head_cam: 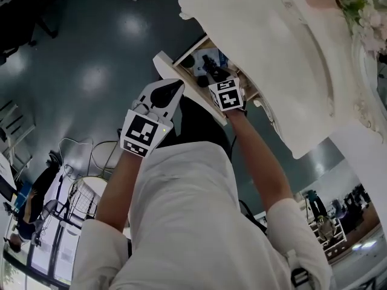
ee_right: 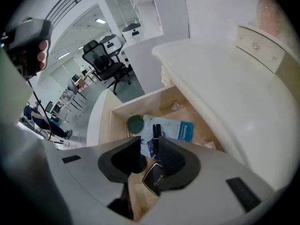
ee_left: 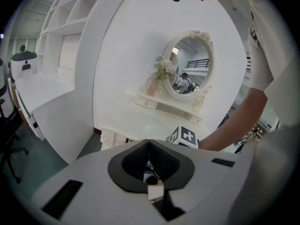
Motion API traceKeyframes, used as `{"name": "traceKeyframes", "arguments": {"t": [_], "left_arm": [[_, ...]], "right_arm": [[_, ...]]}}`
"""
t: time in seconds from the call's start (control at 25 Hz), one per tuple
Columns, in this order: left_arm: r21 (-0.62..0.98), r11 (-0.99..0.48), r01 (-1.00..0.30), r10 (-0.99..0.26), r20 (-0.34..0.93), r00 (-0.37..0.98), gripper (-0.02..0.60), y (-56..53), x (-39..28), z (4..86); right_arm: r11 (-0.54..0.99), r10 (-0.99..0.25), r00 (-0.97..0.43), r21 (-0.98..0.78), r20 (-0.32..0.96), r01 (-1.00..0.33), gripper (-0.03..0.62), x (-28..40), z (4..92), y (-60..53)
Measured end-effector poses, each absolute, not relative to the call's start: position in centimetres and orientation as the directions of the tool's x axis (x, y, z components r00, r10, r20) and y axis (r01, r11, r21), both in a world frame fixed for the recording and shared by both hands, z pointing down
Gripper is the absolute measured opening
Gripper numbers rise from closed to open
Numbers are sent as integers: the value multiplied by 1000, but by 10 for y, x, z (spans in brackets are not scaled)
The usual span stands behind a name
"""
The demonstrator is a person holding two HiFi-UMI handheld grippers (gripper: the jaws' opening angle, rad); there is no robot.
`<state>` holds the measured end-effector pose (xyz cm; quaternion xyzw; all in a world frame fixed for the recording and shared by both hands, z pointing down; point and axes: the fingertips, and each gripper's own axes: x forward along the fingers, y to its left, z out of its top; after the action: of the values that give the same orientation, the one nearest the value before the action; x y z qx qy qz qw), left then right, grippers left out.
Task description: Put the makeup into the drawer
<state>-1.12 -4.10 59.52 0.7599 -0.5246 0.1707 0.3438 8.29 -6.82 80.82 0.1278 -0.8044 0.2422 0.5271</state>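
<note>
The wooden drawer [ee_right: 107, 125] of the cream vanity stands pulled out. In it lie a dark green round compact [ee_right: 136, 124], a blue sachet [ee_right: 180, 129], a black tube [ee_right: 156, 132] on top of the sachet, and a dark box with a gold edge [ee_right: 154, 178]. My right gripper [ee_right: 150, 142] hangs open over the drawer with the tube showing below the gap, its pads touching nothing. In the head view the right gripper [head_cam: 211, 70] reaches into the drawer [head_cam: 192, 52]. My left gripper [head_cam: 175, 88] stays in front of the drawer, shut [ee_left: 149, 143] and holding nothing.
The vanity top [ee_right: 220, 88] overhangs the drawer at the right. An oval mirror [ee_left: 190, 64] and a pink flower vase [ee_left: 153, 84] stand on its back shelf. An office chair [ee_right: 105, 60] stands on the grey floor beyond. My own body fills the lower head view.
</note>
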Motion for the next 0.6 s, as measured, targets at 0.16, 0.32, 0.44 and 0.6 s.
{"name": "traceKeyframes", "arguments": {"t": [0.16,0.32,0.44,0.6], "left_arm": [[315,-256,-914,-686,607,401,17,-43,-13,578],[296,-292,-910,-690,593,414,17,-39,-17,563],[306,-308,-901,-689,581,433,17,-31,-18,552],[343,-322,-882,-673,573,468,17,-20,-18,547]], "right_arm": [[844,3,-436,-236,900,-482,95,88,784,-71],[834,-61,-448,-202,892,-514,67,95,760,-75],[829,-104,-448,-171,888,-532,60,102,738,-73],[822,-167,-438,-120,883,-556,50,113,709,-68]]}}
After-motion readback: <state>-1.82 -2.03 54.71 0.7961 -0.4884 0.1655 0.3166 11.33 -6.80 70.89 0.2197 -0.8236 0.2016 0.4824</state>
